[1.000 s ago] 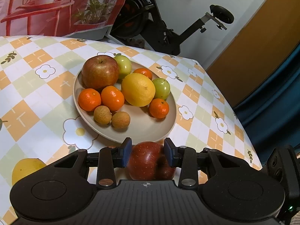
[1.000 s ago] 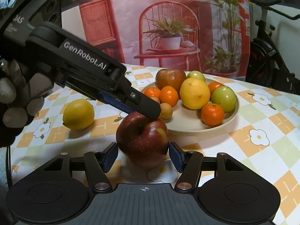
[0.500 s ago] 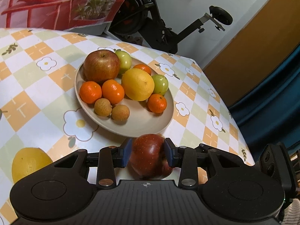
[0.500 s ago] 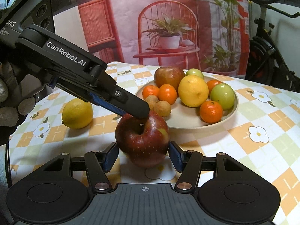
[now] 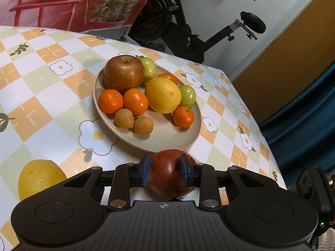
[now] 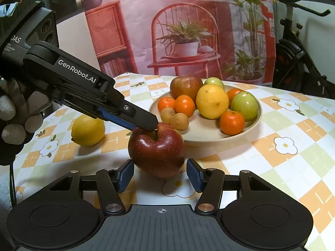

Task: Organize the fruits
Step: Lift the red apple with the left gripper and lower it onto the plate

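- While most of the fruit already sits on the plate [image 5: 189, 140], two pieces are still out on the table [image 5: 41, 79]: the dark red apple [image 5: 167, 174] just beside the plate's near rim, and a lemon [image 6: 88, 130] further off.
- The left gripper [image 5: 164, 172] has just been closing and its pads now press on the dark red apple's sides.
- The right gripper [image 6: 160, 174] has been closing slightly, yet its jaws stand apart from the apple, gripping nothing.
- Left to do, as I judge: lift this apple onto the plate, then the lemon.
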`<action>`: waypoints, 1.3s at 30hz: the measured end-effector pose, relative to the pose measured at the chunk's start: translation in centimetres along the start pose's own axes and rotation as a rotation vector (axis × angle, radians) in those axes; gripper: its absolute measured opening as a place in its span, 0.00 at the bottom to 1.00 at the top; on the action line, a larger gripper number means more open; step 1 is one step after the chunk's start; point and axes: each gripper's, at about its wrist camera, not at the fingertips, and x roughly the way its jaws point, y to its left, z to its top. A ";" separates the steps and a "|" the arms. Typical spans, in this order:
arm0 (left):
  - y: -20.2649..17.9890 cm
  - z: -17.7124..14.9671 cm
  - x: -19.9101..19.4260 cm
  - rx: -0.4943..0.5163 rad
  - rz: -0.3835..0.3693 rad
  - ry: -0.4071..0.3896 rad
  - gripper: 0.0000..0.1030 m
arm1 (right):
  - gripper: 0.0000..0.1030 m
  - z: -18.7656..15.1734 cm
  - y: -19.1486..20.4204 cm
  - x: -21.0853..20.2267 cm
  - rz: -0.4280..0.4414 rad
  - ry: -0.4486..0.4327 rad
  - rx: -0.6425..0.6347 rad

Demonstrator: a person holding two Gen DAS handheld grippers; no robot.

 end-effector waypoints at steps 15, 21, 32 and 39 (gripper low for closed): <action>-0.4 0.2 -0.3 0.015 -0.001 -0.014 0.31 | 0.51 0.5 0.3 -0.1 0.007 -0.024 -0.009; -1.6 1.2 -1.0 0.048 -0.009 -0.050 0.31 | 0.51 1.2 0.0 -1.0 -0.006 -0.078 -0.015; -2.8 3.9 0.2 0.082 -0.005 -0.072 0.31 | 0.51 3.1 -1.8 -0.6 -0.052 -0.111 -0.031; -2.7 5.3 2.2 0.076 0.012 -0.049 0.31 | 0.51 3.6 -3.0 0.9 -0.091 -0.093 -0.032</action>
